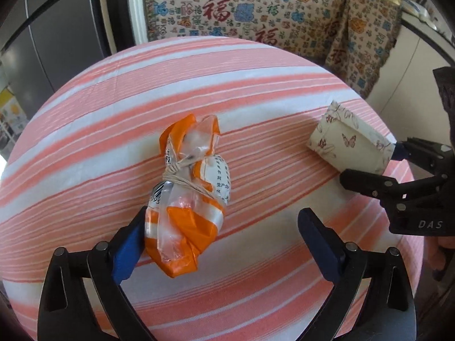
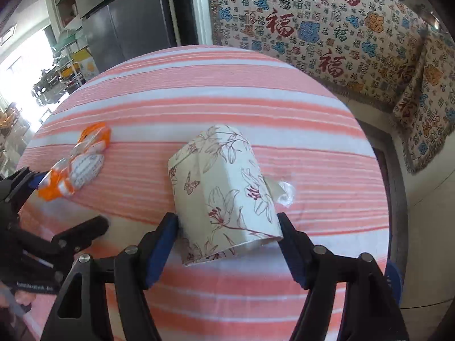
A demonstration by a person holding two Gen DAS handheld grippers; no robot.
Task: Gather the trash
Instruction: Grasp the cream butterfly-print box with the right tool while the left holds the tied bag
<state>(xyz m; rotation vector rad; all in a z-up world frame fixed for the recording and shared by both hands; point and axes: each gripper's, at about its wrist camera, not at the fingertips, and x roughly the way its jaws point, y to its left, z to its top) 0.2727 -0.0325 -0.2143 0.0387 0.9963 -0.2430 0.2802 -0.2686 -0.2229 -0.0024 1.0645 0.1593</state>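
An orange and clear plastic bag (image 1: 187,196), tied with string, lies on the pink striped tablecloth (image 1: 85,147). My left gripper (image 1: 224,227) is open; its left finger (image 1: 128,253) touches the bag's near end, its right finger stands apart. The bag also shows in the right wrist view (image 2: 76,164). A cream floral paper bag (image 2: 227,196) lies on its side. My right gripper (image 2: 227,233) is closed on its near end, both pads against its sides. In the left wrist view the floral bag (image 1: 349,142) sits at the right in the right gripper (image 1: 378,164).
A patterned cloth with red characters (image 1: 256,8) covers furniture behind the table. A dark fridge (image 2: 128,20) stands at the back left. A bit of clear plastic (image 2: 285,193) sticks out beside the floral bag. The table's right edge (image 2: 381,199) is near.
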